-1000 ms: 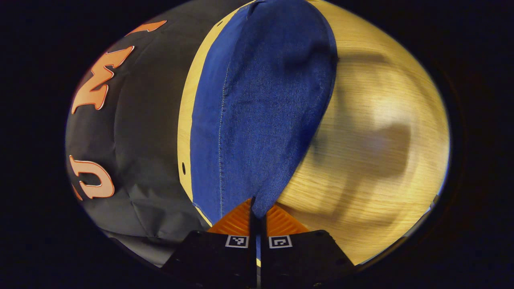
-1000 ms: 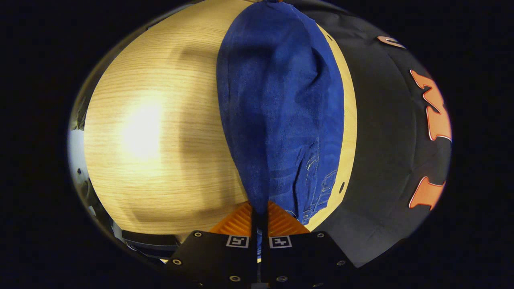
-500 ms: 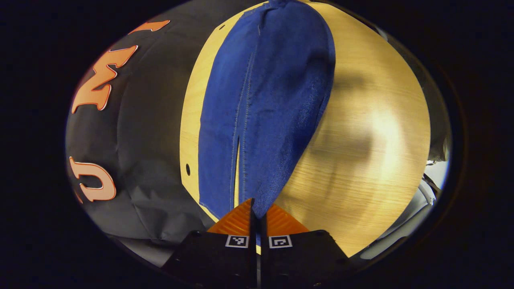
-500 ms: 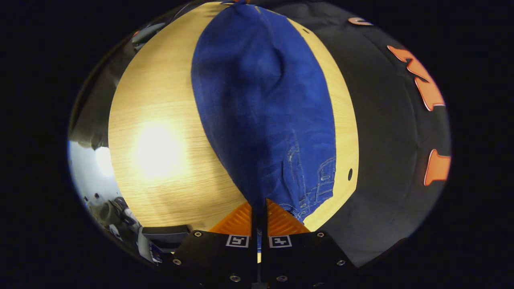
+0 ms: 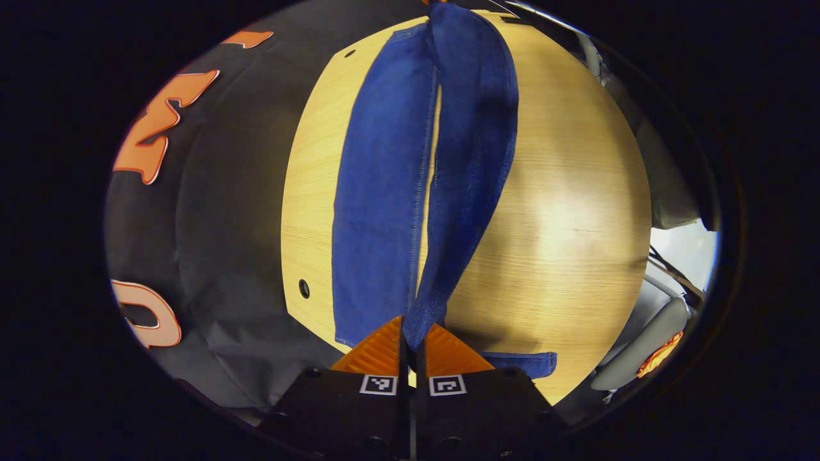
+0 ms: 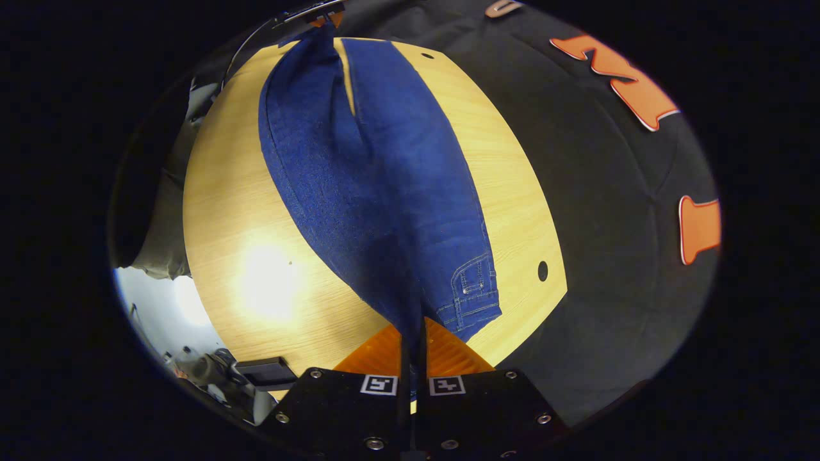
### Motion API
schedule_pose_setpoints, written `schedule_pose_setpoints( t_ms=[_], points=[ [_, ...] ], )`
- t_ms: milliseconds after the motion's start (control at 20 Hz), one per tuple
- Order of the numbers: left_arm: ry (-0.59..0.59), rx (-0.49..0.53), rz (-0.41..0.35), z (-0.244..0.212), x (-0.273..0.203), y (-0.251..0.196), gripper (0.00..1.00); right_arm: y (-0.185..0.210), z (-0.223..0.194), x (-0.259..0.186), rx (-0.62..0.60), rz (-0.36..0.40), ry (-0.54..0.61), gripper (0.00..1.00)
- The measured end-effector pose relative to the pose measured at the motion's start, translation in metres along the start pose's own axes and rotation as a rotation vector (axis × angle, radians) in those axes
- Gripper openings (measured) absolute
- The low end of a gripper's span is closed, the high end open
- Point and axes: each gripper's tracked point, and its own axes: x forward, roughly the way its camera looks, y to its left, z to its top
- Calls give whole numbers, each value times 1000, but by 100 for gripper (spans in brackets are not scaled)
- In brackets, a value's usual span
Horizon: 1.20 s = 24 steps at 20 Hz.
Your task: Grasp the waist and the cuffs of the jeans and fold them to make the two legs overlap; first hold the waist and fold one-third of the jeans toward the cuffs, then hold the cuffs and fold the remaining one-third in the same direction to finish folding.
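Blue jeans (image 5: 378, 211) lie lengthwise on the wooden table (image 5: 564, 211). In the left gripper view, one leg rests flat and the other leg (image 5: 474, 153) hangs lifted from my left gripper (image 5: 413, 334), which is shut on its cuff end. A bit of cuff (image 5: 522, 365) lies on the table just right of the fingers. In the right gripper view, the jeans (image 6: 384, 192) stretch away from my right gripper (image 6: 413, 336), shut on the waist edge. The pocket and belt loops (image 6: 474, 294) lie flat just to the right of it.
The black cloth wall (image 5: 224, 192) borders the table's far long side, also in the right gripper view (image 6: 608, 224). The table has a small hole (image 6: 542, 271) near that edge. A grey chair (image 5: 647, 326) and a dark box (image 6: 262, 373) sit beyond the table's near side.
Both grippers have risen, still shut on the jeans. The held side of the jeans has lifted off the table and a gap has opened between it and the flat leg.
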Motion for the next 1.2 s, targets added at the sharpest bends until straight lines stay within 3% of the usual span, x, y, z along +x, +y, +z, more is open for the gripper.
schedule_pose_setpoints(
  t_ms=[450, 700, 1000, 1050, 1100, 1200],
  points=[
    [-39, 112, -201, 12, 84, 59, 4, -58, 26, 56, 302, 151, 103, 4],
    [-20, 129, -320, 13, 128, 67, 4, -81, 32, 116, 423, 136, 170, 4],
    [-32, 142, -432, 11, 158, 80, 8, -77, 25, 156, 460, 141, 247, 4],
    [-41, 108, -407, 13, 163, 89, 18, -78, 26, 160, 470, 133, 252, 4],
    [-50, 60, -367, 8, 172, 107, 45, -79, 26, 162, 481, 130, 258, 4],
    [-67, -78, -387, 8, 177, 108, 100, -79, 25, 162, 500, 122, 256, 4]
  ],
)
